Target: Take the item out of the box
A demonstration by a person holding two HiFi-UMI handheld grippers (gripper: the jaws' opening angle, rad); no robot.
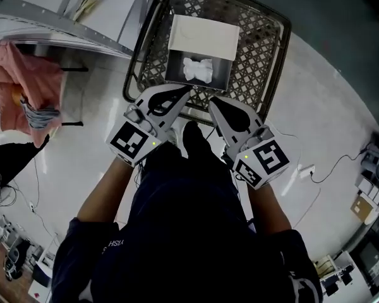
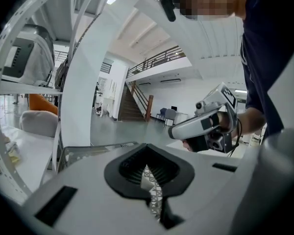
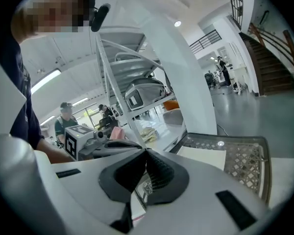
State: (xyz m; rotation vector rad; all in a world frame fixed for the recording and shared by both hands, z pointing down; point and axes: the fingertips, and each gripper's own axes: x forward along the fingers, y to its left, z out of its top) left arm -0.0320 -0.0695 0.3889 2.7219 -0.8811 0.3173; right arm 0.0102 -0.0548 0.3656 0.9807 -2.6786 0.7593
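Approach work, by the look of it: nothing is grasped yet. Nearest, at centre frame in the head view, the left gripper (image 1: 184, 91) and right gripper (image 1: 213, 103) hover side by side over the near rim of a wire basket (image 1: 268, 49), tips angled toward each other. Both claws are closed right up and empty. Each gripper's own view shows its ribbed pads meeting, with only mesh glimpsed beyond. Just past the tips, in the upper middle of the frame, the box (image 1: 203, 35) sits in the basket with its flap folded back, and the white item (image 1: 198, 69) lies crumpled at its bottom. I'd judge the next move calls for one claw to part its jaws and drop into the box's mouth over the item.
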